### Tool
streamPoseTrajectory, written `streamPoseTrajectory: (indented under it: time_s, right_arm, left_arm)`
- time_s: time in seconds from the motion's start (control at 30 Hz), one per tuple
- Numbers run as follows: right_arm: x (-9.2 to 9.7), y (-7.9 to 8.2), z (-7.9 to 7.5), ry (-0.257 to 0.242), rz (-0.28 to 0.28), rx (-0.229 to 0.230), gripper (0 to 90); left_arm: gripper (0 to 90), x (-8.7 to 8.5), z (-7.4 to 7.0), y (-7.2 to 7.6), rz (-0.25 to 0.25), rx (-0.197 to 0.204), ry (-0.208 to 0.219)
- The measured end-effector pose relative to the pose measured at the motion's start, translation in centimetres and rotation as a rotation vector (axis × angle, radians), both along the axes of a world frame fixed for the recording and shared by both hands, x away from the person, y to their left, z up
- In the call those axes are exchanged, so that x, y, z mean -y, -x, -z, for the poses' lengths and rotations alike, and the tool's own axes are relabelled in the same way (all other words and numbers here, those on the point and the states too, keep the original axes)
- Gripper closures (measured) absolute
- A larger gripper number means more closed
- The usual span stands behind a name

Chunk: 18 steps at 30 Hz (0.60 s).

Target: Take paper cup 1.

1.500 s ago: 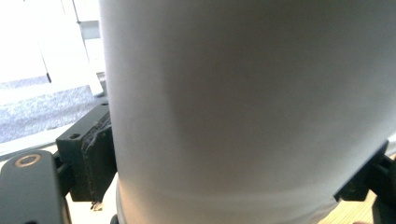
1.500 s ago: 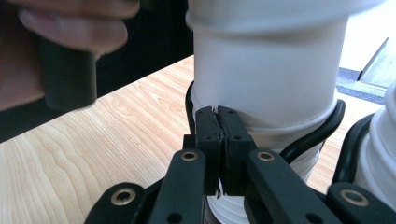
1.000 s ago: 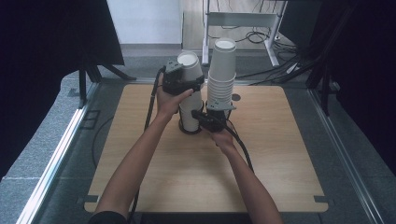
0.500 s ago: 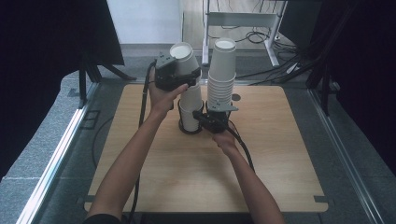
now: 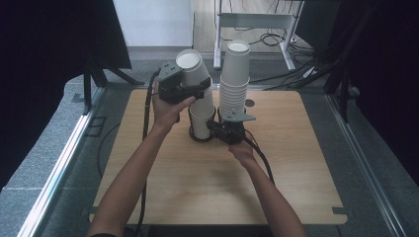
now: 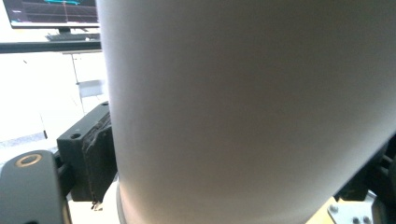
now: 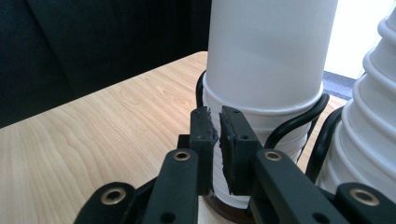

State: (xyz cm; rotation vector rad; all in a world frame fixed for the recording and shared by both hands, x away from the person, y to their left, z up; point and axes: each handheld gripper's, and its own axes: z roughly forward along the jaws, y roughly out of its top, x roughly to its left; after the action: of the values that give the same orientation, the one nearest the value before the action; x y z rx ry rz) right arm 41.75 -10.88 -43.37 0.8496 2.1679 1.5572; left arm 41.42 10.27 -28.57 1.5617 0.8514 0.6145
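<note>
From the high view, the left gripper (image 5: 190, 89) is raised above the far half of the wooden table (image 5: 148, 197), its jaws clamped across the side of a white paper cup (image 5: 190, 66) that leans with its open mouth up and towards the left. That cup's lower end sits in or just above the short stack of cups (image 5: 201, 121) standing in a black wire holder (image 5: 193, 137) on the table; whether the two touch cannot be told here. Just to the right stands a tall stack of cups (image 5: 234, 81), upright, with its own holder base hidden behind the right gripper (image 5: 213, 126). The right gripper lies low on the table, reaching left to the base of the short stack. In the left gripper view, the held cup (image 6: 243, 107) looms right in front of the camera, with one black pad (image 6: 95, 158) pressed against its left side, so the claw is pinching the cup. In the right gripper view, the two jaws stand almost together with a thin gap; they have just been opening slightly, and nothing is seen between the pads. Right behind them is the rim of the short stack (image 7: 261, 70) inside the black wire holder (image 7: 299, 121), and the tall stack (image 7: 369, 121) rises at the right edge.
</note>
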Motion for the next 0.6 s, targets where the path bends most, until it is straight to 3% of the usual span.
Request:
streamPoseTrajectory:
  time_s: [0.23,0.37,0.6]
  right_arm:
    - [0.8,1.0,0.1,0.013,-0.007,0.015,77.4]
    - [1.8,1.9,0.6,-0.021,-0.007,0.0,75.5]
    - [3.0,3.8,1.7,-0.021,0.004,0.009,72.7]
  left_arm:
    - [13.1,-0.5,1.3,0.8,0.017,-0.009,0.015]
    - [13.2,-0.8,2.1,1.5,0.019,-0.015,0.013]
    - [13.2,-1.2,3.3,2.8,0.026,-0.032,0.028]
